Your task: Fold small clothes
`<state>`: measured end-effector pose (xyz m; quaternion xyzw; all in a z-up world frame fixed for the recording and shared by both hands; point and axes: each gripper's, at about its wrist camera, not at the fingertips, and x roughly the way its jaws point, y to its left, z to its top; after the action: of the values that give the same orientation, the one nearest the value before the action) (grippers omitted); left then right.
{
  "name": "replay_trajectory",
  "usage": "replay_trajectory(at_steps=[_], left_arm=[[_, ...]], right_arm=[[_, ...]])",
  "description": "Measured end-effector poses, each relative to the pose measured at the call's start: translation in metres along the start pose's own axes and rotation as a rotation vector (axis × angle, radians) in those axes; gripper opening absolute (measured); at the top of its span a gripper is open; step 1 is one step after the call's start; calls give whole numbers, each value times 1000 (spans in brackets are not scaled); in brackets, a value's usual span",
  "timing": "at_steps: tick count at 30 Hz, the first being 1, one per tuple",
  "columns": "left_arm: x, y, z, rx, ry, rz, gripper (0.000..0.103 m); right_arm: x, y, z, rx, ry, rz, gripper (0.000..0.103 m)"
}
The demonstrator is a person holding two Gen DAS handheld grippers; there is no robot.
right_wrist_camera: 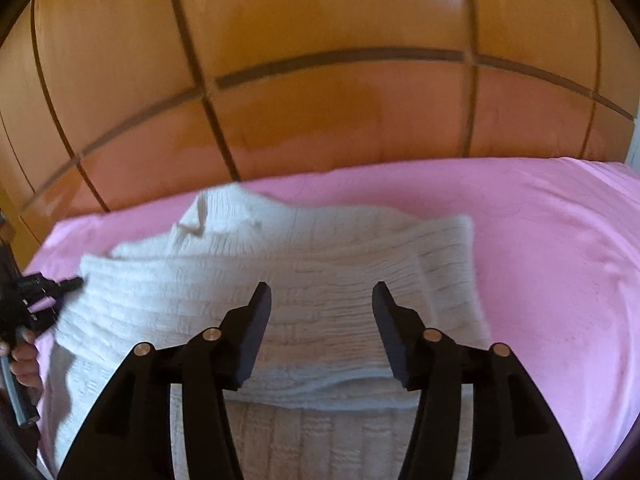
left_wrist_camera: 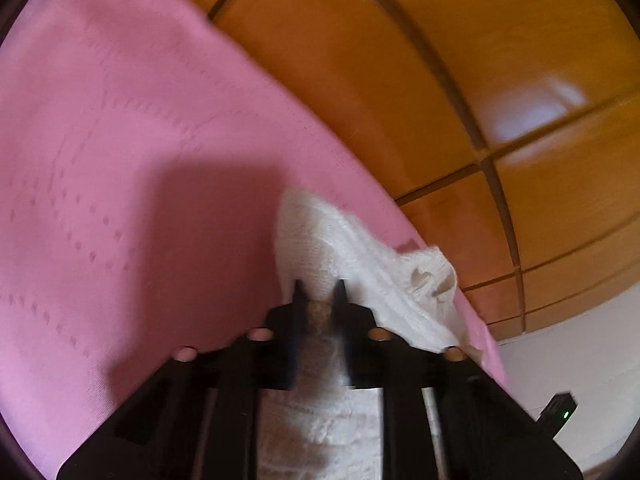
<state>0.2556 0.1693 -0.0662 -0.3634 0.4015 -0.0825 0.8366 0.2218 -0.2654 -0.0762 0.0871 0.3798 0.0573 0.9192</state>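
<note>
From the left wrist view, the black left gripper had its two fingers close together, pinching a bit of the white knitted sweater. The soft white cloth ran from between the fingers up toward one o'clock, and more of it hung below the fingers, near the camera. It lay on a pink bed cover that filled the picture from nine o'clock to twelve. The sweater sat close to the cover's edge. Past that edge, from twelve to three o'clock, stood orange-brown wooden panels. This picture was a little blurry.

From the right wrist view, the black right gripper had its fingers spread wide, with nothing between them. It hung over the white knitted sweater, and I could not tell if it touched it. The sweater was straight ahead at twelve o'clock and looked partly folded, with a top layer lying over a bottom one. Its long side ran across, from nine o'clock to three. At nine o'clock, the left gripper nipped the sweater's left edge. The pink cover showed at three o'clock, with the wooden panels behind.

I think the left gripper was the one ready to pull the cloth over, since it already had a hold. The right one was nearer the middle and could press the fold down.
</note>
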Motion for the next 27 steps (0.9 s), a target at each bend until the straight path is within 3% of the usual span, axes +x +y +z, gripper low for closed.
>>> replay_trajectory(at_steps=[3, 6, 10, 13, 14, 15, 20, 27], left_arm=[[-5, -22, -11, 167, -77, 159, 11], [21, -28, -27, 314, -37, 367, 11], [15, -43, -34, 368, -99, 469, 16], [-11, -63, -52, 414, -161, 434, 24], [-16, -69, -58, 434, -177, 426, 42], [-23, -77, -67, 463, -196, 408, 51], [-22, -97, -96, 536, -186, 371, 52], [-12, -99, -102, 546, -167, 374, 52]], right_arm=[[25, 4, -13, -42, 77, -85, 58], [31, 9, -23, -83, 50, -120, 60], [33, 10, -26, -87, 40, -138, 61], [30, 8, -28, -82, 32, -137, 62], [29, 7, -28, -82, 30, -138, 62], [28, 7, -28, -82, 29, -138, 62], [28, 9, -27, -80, 26, -137, 63], [28, 8, -26, -74, 24, -129, 64]])
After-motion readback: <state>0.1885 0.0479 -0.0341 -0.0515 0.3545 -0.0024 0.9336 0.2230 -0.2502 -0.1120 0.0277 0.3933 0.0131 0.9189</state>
